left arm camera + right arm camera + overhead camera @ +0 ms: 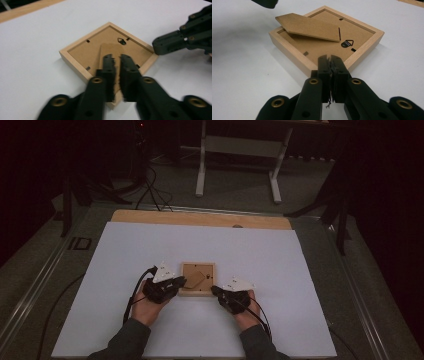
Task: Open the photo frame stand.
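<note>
A small wooden picture frame (pixel 198 292) lies face down in the middle of the white table top (pixel 125 260), its brown backing up. Its cardboard stand flap (pixel 312 26) is tilted up off the backing, with the pointed end raised. My left gripper (pixel 117 57) hovers over that pointed end, its jaws drawn nearly together with only a slit between them. In the right gripper view the left gripper (pixel 264 2) sits just clear of the flap's tip. My right gripper (pixel 329 58) is shut and empty, its tips at the frame's near rim (pixel 287 46).
A metal hanging hook (pixel 347 43) sits on the backing near the flap's hinge. A wooden strip (pixel 200 218) runs along the table's far edge. Beyond it stand a white desk frame (pixel 240 150) and cables (pixel 150 190) on the floor.
</note>
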Tool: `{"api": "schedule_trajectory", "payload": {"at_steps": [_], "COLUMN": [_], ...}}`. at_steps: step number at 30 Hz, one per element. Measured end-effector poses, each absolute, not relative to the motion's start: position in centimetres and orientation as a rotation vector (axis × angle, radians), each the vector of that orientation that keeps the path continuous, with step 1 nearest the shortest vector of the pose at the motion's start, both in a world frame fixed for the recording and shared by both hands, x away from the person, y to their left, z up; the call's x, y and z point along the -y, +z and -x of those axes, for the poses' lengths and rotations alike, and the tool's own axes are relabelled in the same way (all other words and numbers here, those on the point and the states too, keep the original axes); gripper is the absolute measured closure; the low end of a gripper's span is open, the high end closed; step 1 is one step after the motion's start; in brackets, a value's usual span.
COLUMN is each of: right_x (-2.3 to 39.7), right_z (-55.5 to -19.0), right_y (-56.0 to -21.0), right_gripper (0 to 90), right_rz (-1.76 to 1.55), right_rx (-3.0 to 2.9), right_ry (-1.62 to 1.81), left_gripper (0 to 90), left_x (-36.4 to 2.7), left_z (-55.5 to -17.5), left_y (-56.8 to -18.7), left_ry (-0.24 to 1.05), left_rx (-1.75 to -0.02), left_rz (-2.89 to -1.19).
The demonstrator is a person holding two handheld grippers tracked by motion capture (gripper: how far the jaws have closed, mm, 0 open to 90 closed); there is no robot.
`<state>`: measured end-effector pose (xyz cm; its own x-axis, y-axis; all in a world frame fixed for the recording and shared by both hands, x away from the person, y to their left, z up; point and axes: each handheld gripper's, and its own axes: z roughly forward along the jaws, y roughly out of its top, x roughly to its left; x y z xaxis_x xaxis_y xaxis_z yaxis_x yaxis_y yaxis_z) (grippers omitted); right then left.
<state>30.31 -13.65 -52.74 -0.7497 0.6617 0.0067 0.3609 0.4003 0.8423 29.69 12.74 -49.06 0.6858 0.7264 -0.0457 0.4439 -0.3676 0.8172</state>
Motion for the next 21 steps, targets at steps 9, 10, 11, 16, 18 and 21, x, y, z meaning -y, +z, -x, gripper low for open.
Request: {"api": "schedule_trajectory", "payload": {"at_steps": [9, 10, 11, 16, 18, 21], "right_x": [13.7, 13.6, 13.6, 13.6, 13.6, 13.6], "right_z": [-30.3, -30.3, -30.3, -30.3, -30.3, -30.3], "right_y": [-52.8, -52.8, -52.8, -52.8, -52.8, -52.8], "right_gripper": [86.7, 86.8, 86.7, 87.2, 87.4, 87.5], "right_rz": [-0.888, -0.888, -0.888, -0.884, -0.881, -0.88], "right_rx": [-2.332, -2.332, -2.332, -2.333, -2.335, -2.335], "right_ry": [1.283, 1.283, 1.282, 1.281, 1.281, 1.281], "left_gripper": [89.5, 89.6, 89.6, 89.7, 89.7, 89.7], "left_x": [-13.1, -13.1, -13.1, -12.8, -12.6, -12.4], "left_z": [-29.4, -29.4, -29.3, -29.3, -29.4, -29.5], "left_y": [-50.1, -50.1, -50.2, -50.6, -50.7, -50.9], "left_ry": [0.344, 0.347, 0.36, 0.368, 0.379, 0.376], "left_rx": [-0.97, -0.974, -0.976, -0.982, -0.978, -0.981], "left_rz": [-2.087, -2.095, -2.107, -2.144, -2.158, -2.154]}}
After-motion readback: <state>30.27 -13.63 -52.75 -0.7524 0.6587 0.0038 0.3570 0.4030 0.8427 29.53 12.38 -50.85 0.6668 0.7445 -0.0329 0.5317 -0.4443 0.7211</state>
